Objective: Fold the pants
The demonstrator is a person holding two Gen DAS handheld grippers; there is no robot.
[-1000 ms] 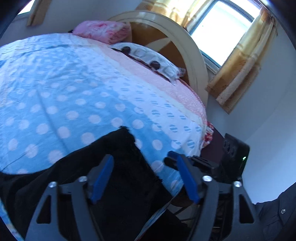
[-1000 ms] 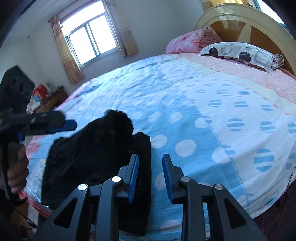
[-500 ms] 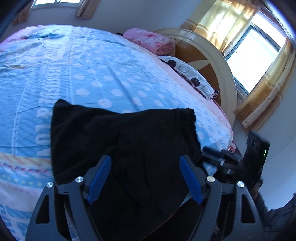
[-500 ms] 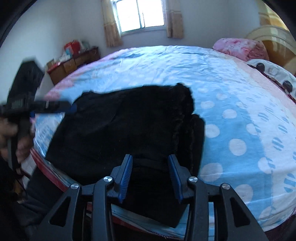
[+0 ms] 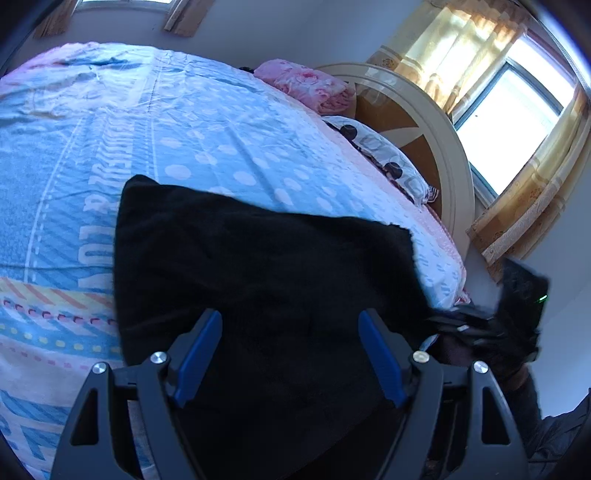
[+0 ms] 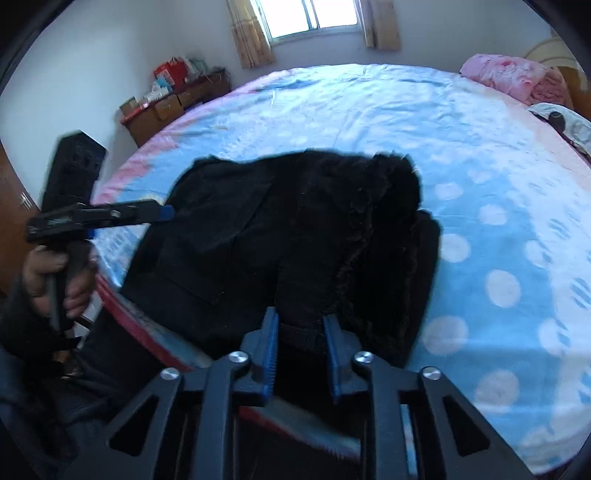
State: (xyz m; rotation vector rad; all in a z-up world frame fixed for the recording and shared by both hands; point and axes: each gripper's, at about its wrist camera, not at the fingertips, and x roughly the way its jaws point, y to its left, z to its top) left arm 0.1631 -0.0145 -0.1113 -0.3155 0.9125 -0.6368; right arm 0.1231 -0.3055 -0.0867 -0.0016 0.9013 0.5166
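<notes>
Black pants [image 5: 266,266] lie spread on the blue polka-dot bed [image 5: 184,122], reaching over its near edge. My left gripper [image 5: 291,350] is open and empty, hovering over the pants. In the right wrist view the pants [image 6: 295,229] lie folded in layers with a fuzzy lining showing. My right gripper [image 6: 301,341] stands part open over the pants' near edge, with black fabric between its jaws; I cannot tell if it touches them. The left gripper also shows at the left of the right wrist view [image 6: 162,212], beside the pants' left edge.
Pink bedding [image 5: 306,85] and a patterned pillow [image 5: 384,155] lie by the wooden headboard [image 5: 436,147]. A low cabinet with boxes [image 6: 173,99] stands by the far wall under a window [image 6: 314,14]. The bed edge [image 6: 122,306] runs below the pants.
Both grippers have pulled back and up over the bed's near edge, so the whole pants now show. The right gripper has opened slightly.
</notes>
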